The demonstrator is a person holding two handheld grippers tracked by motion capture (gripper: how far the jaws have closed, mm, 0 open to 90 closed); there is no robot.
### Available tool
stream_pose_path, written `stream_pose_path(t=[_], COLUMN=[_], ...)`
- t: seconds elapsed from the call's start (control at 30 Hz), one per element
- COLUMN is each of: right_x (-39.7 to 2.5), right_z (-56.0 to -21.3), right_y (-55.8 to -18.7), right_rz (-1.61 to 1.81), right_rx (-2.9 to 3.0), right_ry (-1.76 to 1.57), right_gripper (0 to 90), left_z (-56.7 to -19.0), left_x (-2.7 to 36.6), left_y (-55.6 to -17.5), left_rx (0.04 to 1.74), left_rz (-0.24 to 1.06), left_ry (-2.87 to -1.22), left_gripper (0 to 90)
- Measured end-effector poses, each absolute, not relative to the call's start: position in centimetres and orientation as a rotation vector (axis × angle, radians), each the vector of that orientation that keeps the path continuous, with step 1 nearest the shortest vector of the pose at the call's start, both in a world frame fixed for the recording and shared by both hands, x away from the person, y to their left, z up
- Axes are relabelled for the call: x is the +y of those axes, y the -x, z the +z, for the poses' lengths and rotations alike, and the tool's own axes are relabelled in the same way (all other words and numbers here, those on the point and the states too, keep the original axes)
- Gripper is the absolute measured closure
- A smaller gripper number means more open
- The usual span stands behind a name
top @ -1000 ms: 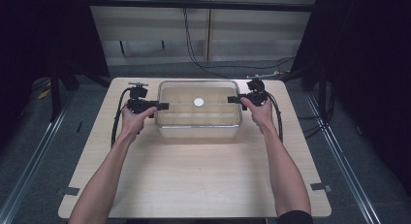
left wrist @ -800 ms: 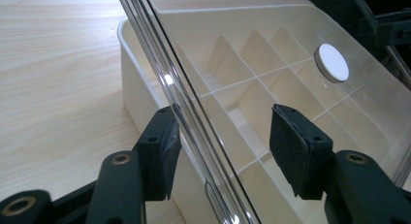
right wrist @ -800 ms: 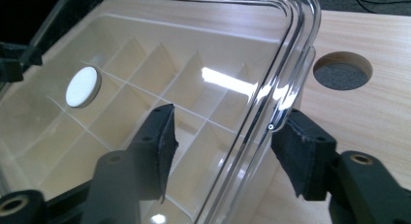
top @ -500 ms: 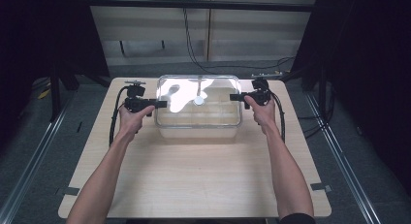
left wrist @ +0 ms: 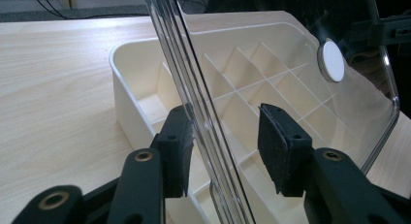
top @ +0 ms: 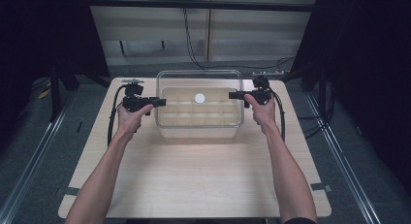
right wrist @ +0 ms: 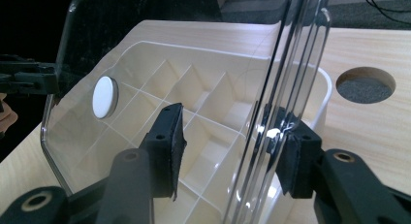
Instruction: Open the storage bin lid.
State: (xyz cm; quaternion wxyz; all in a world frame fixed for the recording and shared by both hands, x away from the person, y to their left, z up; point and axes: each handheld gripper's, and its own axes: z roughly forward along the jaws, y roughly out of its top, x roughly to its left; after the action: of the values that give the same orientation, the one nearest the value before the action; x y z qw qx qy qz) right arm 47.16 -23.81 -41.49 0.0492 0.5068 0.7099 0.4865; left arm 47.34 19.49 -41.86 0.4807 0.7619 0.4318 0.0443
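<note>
Lid: we saw the clear lid (top: 198,90) raised off the divided box (top: 198,118).
Grippers: left gripper (left wrist: 225,146) and right gripper (right wrist: 228,146) straddled its edges, jaws parted.
Left: setting it aside.

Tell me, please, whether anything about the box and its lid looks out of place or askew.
Yes: the clear lid is off the cream divided box, tilted up on edge between the left gripper and the right gripper. Both sets of jaws straddle its side rims with a gap showing, so the grip looks loose. Nothing looks spilled or damaged.
</note>
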Motion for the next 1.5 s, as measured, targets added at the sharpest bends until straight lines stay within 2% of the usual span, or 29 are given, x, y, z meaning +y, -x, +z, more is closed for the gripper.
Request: stream_pose_path(t=[0.43, 1.5], right_x=[-23.4, -23.3], right_z=[-40.4, -38.3], right_y=[-46.3, -44.3], right_rz=[1.459, 1.572], right_rx=[2.152, 2.095], right_ry=[-1.556, -1.5], right_gripper=[51.2, 60.2], left_z=[-40.8, -39.1], left_x=[19.8, 20.6], left_y=[-46.7, -45.1], left_rx=[1.025, 1.007], left_rz=[0.13, 0.167], left_ry=[-1.854, -1.824], left_gripper=[60.9, 66.4])
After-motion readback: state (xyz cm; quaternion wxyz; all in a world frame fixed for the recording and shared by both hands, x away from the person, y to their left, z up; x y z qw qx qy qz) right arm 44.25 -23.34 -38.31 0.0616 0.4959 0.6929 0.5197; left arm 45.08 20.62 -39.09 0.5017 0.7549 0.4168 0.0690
